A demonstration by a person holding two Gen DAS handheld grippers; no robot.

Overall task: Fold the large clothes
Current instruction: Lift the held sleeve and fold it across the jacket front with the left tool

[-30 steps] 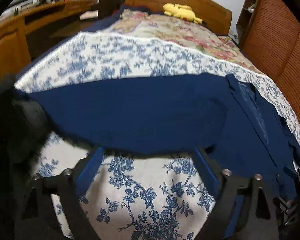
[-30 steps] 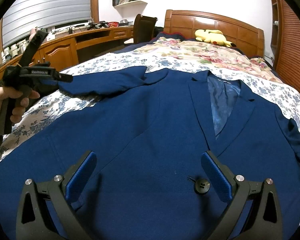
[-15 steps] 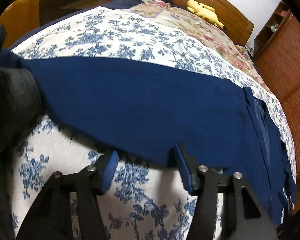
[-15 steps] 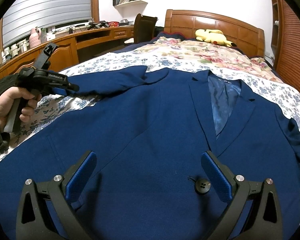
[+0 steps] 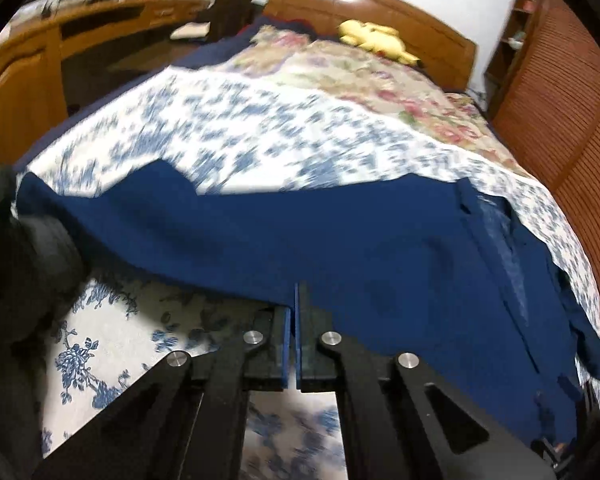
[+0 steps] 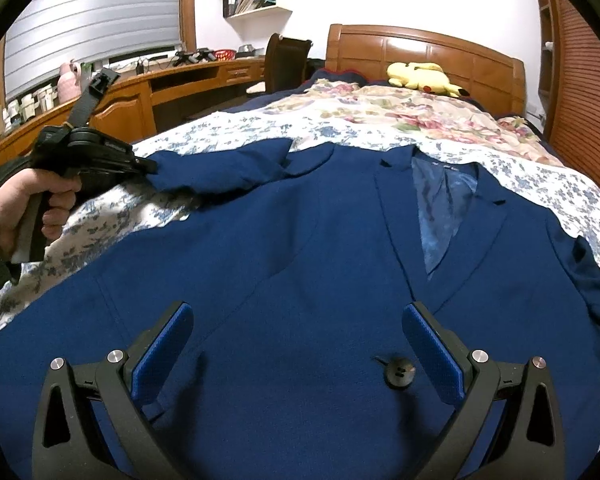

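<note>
My left claw [image 5: 293, 312] has just closed its jaws on the edge of the jacket's sleeve [image 5: 204, 240], the blue pads pinched flat with navy cloth caught between their tips. In the right wrist view the same claw [image 6: 146, 168] sits at the sleeve's far end [image 6: 220, 170], in my left hand [image 6: 32, 204], well left of the jacket's collar. My right claw [image 6: 298, 344] hangs wide open above the jacket's lower front, holding nothing; the button [image 6: 398, 374] shows just inside its right pad.

The jacket [image 6: 300, 260] lies face up on the blue-flowered bedspread [image 6: 380, 136], hem toward me, collar [image 6: 444, 176] away toward the headboard [image 6: 420, 52]. Its body runs from me toward the headboard. The held sleeve sticks out sideways from the shoulder, to the left of the collar, across that line.

So the move ahead, as I judge it, turns on this: the body lies to the right of my left claw, and the sleeve's long axis points straight at it. Carrying the cuff rightward along that axis should lay the sleeve over the chest. My left hand is the nearer one for that; my right waits over the hem. The other sleeve [image 6: 584, 272] lies right of the collar, untouched.

Beyond the collar, a yellow plush toy [image 6: 420, 76] rests against the headboard.
</note>
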